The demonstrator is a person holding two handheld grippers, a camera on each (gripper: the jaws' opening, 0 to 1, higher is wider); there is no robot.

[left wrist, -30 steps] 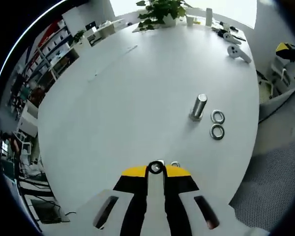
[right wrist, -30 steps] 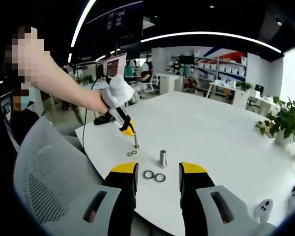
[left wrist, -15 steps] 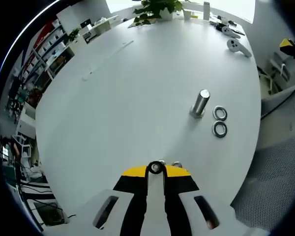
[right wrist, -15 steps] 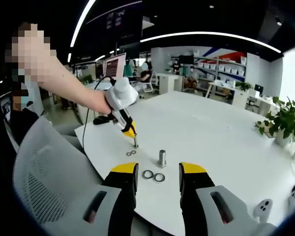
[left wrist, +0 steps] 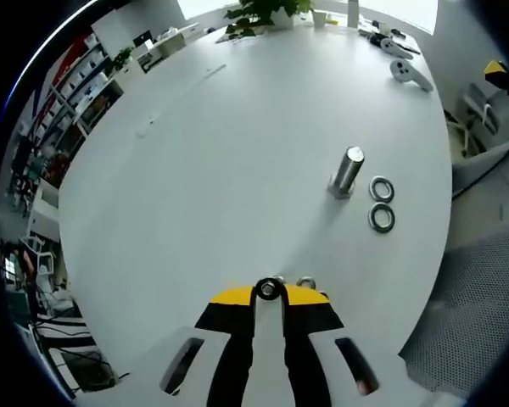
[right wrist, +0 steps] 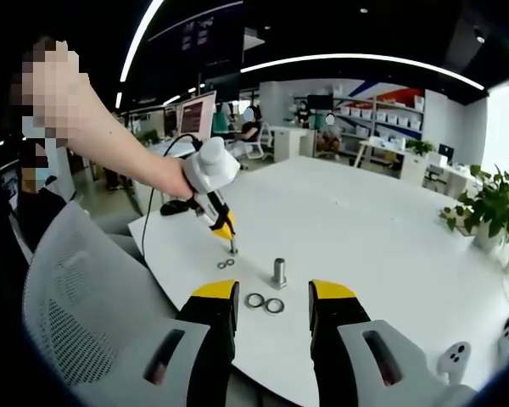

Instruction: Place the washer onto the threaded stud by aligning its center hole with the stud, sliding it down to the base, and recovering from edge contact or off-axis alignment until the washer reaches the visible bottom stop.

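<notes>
Washer still pinched in left tongs, hardly moved, at stud top; not down yet. Right tongs spread.

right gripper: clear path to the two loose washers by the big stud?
Probably yes. The right gripper is open, and the two washers lie flat on bare table ahead of its tips, beside the stud; nothing lies between them.

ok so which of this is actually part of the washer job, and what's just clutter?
Job:
- left gripper, shut at the top of the thin stud
- small washers
- thick stud
- large washers
- right gripper, open

Lying about:
- controllers
- potted plant
- mesh chair
</notes>
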